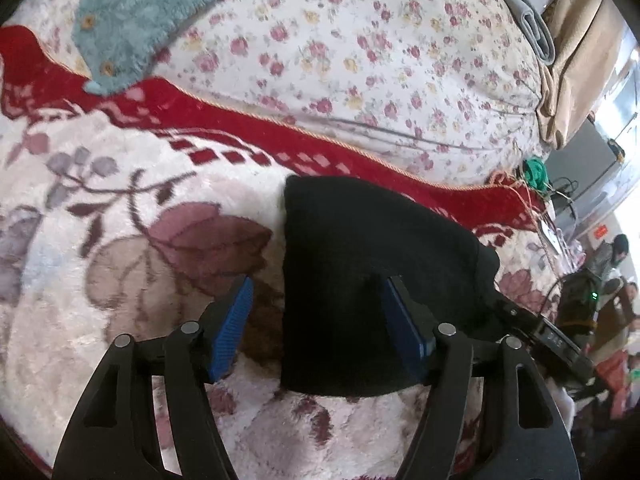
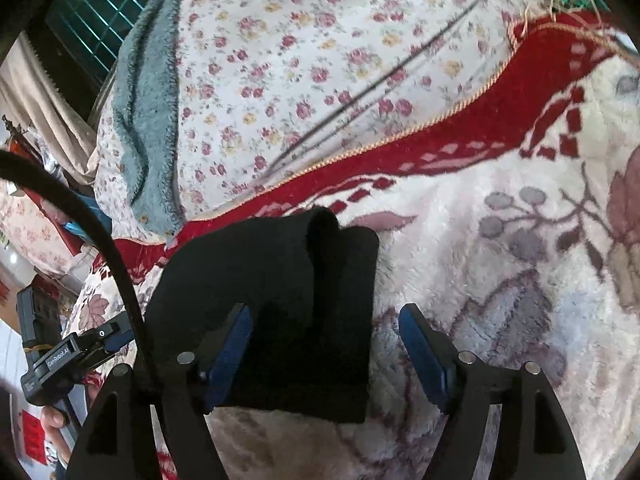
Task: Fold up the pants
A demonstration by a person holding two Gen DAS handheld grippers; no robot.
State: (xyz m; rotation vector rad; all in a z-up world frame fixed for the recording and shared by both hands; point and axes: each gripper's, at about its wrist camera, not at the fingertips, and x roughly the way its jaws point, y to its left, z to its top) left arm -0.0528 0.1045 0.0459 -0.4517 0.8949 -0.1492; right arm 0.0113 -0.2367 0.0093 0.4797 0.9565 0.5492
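The black pants (image 1: pixel 360 264) lie folded into a compact rectangle on a plush floral blanket (image 1: pixel 120 220). My left gripper (image 1: pixel 318 320) is open, its blue pads astride the bundle's left edge, just above it. In the right wrist view the same folded pants (image 2: pixel 288 300) show a raised fold on top. My right gripper (image 2: pixel 324 344) is open, astride the bundle's right edge. The right gripper also shows at the pants' right side in the left wrist view (image 1: pixel 536 328), and the left gripper shows at lower left in the right wrist view (image 2: pixel 76 356).
A flowered quilt (image 1: pixel 380 48) rises behind the blanket's red border (image 1: pixel 248 120). A teal fleece garment (image 1: pixel 140 20) lies at the back left. A black cable (image 2: pixel 80 216) crosses the right wrist view. Clutter and a green bundle (image 1: pixel 534 172) sit at the bed's right edge.
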